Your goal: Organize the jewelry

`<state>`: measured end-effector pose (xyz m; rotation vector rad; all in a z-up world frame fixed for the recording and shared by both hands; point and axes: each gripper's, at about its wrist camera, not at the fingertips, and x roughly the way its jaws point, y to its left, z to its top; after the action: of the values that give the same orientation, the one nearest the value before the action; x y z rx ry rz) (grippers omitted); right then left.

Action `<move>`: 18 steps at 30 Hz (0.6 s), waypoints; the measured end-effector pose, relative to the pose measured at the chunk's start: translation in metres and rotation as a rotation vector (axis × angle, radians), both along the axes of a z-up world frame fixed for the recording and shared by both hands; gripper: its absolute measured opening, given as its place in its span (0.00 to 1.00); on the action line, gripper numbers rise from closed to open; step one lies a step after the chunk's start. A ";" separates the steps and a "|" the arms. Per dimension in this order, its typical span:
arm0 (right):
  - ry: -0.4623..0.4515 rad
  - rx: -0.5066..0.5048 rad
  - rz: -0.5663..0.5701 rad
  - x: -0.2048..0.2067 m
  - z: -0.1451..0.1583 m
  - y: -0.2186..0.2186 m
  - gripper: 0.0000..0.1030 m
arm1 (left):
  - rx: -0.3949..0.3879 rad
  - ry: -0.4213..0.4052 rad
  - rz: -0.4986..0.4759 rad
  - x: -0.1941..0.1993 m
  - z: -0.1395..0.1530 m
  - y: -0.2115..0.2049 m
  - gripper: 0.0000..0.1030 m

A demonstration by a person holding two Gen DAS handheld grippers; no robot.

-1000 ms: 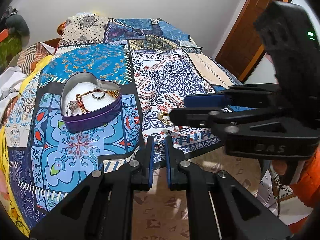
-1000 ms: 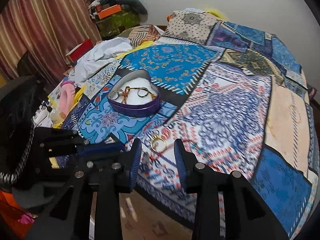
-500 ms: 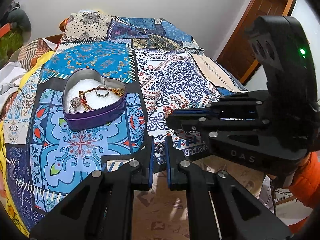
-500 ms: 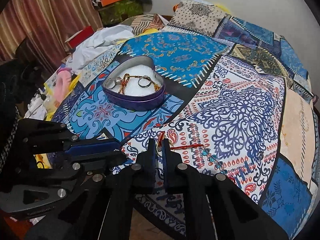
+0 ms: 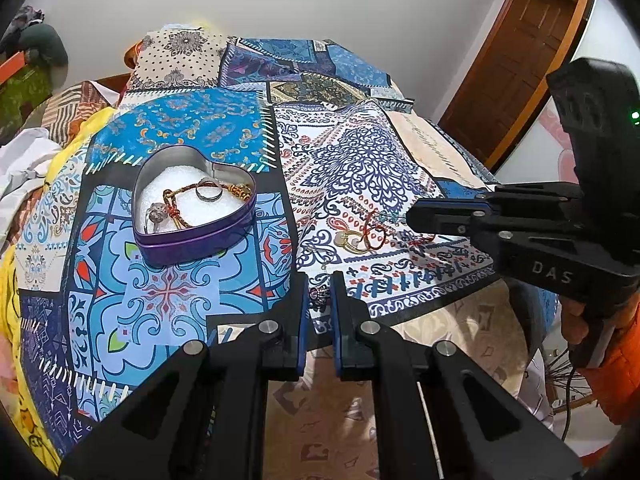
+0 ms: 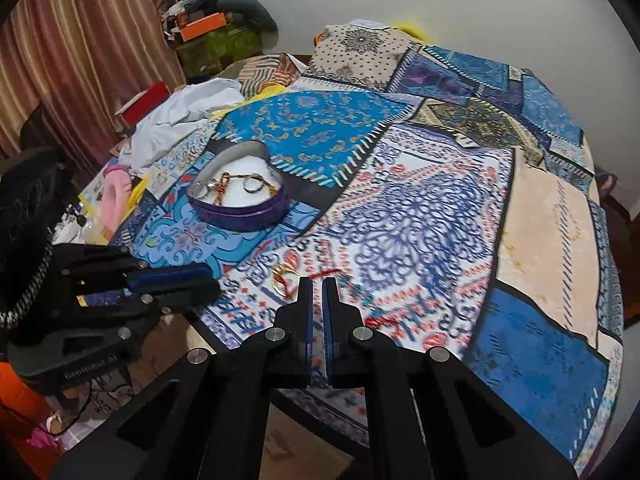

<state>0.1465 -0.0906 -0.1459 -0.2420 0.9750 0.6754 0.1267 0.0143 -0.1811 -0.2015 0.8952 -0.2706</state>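
Pinching cord (image 6: 326,273) in shut right claw (image 6: 316,284), likely for carrying to tin (image 5: 192,240) at ten o'clock, among pieces already there. Holding trinket (image 5: 319,295) in near-shut left claw (image 5: 319,284), parked at six o'clock.

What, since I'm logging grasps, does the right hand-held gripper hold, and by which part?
The right hand-held gripper pinches the red bracelet by its beaded end.
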 end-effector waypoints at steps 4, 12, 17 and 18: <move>0.044 0.007 -0.027 0.004 -0.003 -0.007 0.06 | 0.013 -0.034 0.017 -0.005 0.011 0.004 0.08; 0.064 0.057 0.040 -0.009 0.003 0.005 0.35 | 0.015 -0.111 0.077 -0.010 0.039 0.026 0.08; 0.130 0.052 0.048 -0.005 -0.013 0.014 0.35 | 0.012 -0.121 0.098 -0.015 0.042 0.036 0.08; 0.140 0.045 0.039 -0.002 -0.018 0.016 0.35 | 0.012 -0.120 0.100 -0.015 0.041 0.037 0.08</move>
<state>0.1448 -0.0747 -0.1637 -0.1757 1.0900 0.7571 0.1113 0.0517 -0.1399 -0.2158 0.7649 -0.1821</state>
